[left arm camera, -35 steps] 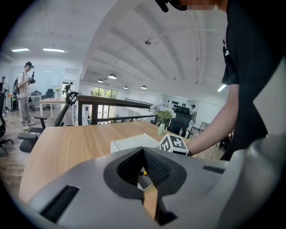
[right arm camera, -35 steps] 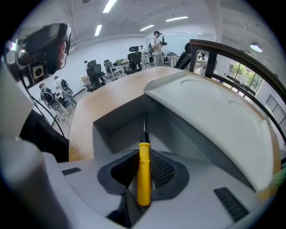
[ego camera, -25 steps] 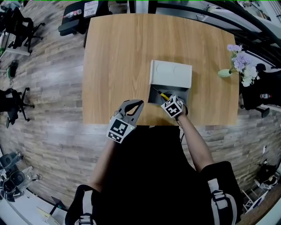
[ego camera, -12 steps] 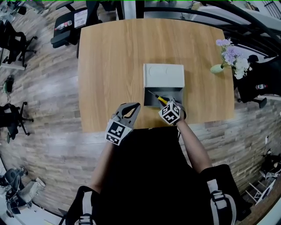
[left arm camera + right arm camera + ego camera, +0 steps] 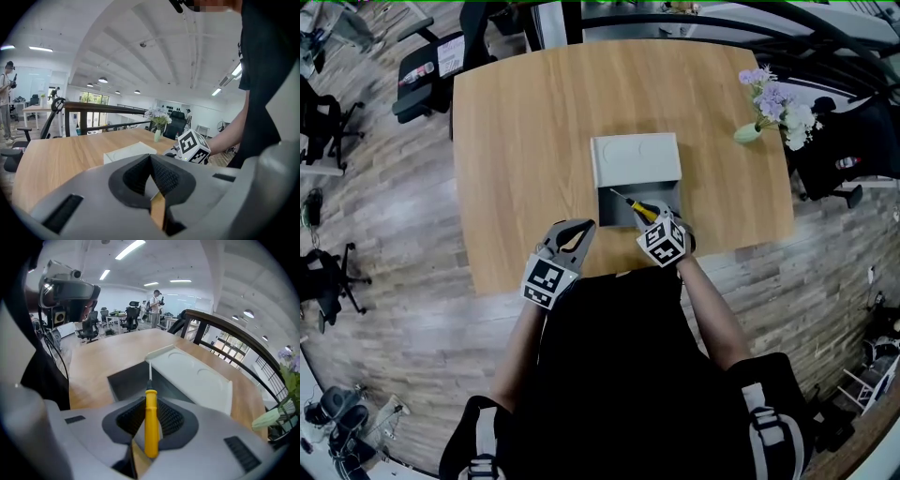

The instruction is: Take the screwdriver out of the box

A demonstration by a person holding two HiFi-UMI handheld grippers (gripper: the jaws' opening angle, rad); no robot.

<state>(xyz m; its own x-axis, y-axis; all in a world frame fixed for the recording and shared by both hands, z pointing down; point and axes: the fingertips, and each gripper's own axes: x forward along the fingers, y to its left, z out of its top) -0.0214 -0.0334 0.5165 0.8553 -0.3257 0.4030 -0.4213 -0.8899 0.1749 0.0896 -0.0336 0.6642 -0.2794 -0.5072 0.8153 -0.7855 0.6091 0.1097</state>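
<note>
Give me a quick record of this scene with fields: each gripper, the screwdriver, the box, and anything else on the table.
right gripper: jaws shut on the screwdriver's yellow handle
screwdriver: shaft points forward over the open box
left gripper: jaws together, nothing between them, held by the table's near edge
box: grey, open, dark inside, near the table's front edge
lid: laid back flat behind the box
table: wooden
other: vase of flowers at the table's far right
</note>
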